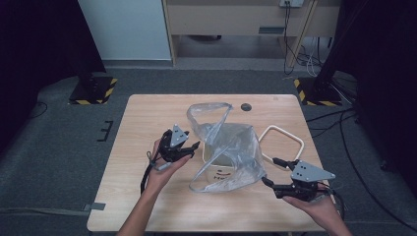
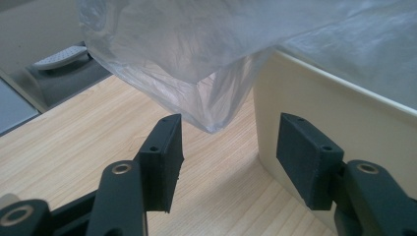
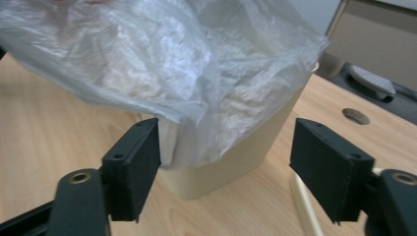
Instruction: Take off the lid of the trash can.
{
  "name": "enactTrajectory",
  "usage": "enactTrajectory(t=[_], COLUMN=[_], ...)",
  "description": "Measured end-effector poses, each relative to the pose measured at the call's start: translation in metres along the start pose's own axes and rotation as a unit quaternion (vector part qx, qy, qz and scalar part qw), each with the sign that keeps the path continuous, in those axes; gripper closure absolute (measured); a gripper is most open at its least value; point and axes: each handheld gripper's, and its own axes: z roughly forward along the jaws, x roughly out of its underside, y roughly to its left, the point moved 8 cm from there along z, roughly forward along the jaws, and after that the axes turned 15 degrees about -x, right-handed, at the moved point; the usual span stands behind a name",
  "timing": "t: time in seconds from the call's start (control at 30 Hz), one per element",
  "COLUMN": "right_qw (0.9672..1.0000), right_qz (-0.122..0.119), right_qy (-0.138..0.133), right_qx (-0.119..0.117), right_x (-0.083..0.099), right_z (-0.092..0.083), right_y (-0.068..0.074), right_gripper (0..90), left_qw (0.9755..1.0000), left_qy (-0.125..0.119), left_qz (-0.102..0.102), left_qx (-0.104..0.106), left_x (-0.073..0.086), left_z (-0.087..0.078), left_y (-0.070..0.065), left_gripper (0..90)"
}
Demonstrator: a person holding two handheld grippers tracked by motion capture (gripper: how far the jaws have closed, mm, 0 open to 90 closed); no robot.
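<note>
A small cream bin (image 1: pixel 216 175) stands mid-table with a clear plastic bag (image 1: pixel 231 147) draped loosely in and over it. My left gripper (image 1: pixel 193 149) is just left of the bin, open. In the left gripper view its jaws (image 2: pixel 228 157) are apart with bare table between them, the bag (image 2: pixel 196 44) hanging beyond and the bin wall (image 2: pixel 334 118) by the right jaw. My right gripper (image 1: pixel 271 171) sits at the bin's front right, open. In the right gripper view its jaws (image 3: pixel 226 162) frame the bag's hem (image 3: pixel 172 64) and the bin (image 3: pixel 255 147) without touching them.
A cream square ring (image 1: pixel 287 134) lies flat on the wooden table (image 1: pixel 147 118) right of the bin, close to my right gripper, its edge (image 3: pixel 302 206) by the right jaw. A dark round grommet (image 1: pixel 246 106) is set near the far edge.
</note>
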Motion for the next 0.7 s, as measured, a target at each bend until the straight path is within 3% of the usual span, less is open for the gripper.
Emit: enactTrajectory(t=[0.1, 0.3, 0.57, 0.7], right_qw=[0.9999, 0.9998, 0.9997, 0.9994], right_qz=[-0.007, -0.005, 0.02, 0.034], right_qy=[0.01, 0.02, 0.013, 0.004], right_qx=[-0.001, -0.002, 0.01, 0.006], right_x=[0.007, 0.018, 0.016, -0.001], right_z=[-0.004, -0.011, -0.018, -0.008], right_y=[0.002, 0.001, -0.026, -0.043], right_gripper=[33.9, 40.8, 48.9, 48.4], left_qw=[1.0, 0.9999, 0.9991, 0.998], left_qy=[0.0, -0.014, -0.034, -0.046], left_qz=[0.009, 0.003, 0.005, 0.007], left_qx=[0.003, 0.005, 0.024, 0.041], left_x=[0.002, 0.0, -0.006, -0.013], left_z=[-0.004, -0.014, -0.033, -0.043], left_y=[0.0, 0.001, -0.009, -0.019], left_gripper=[43.1, 43.2, 42.1, 41.5])
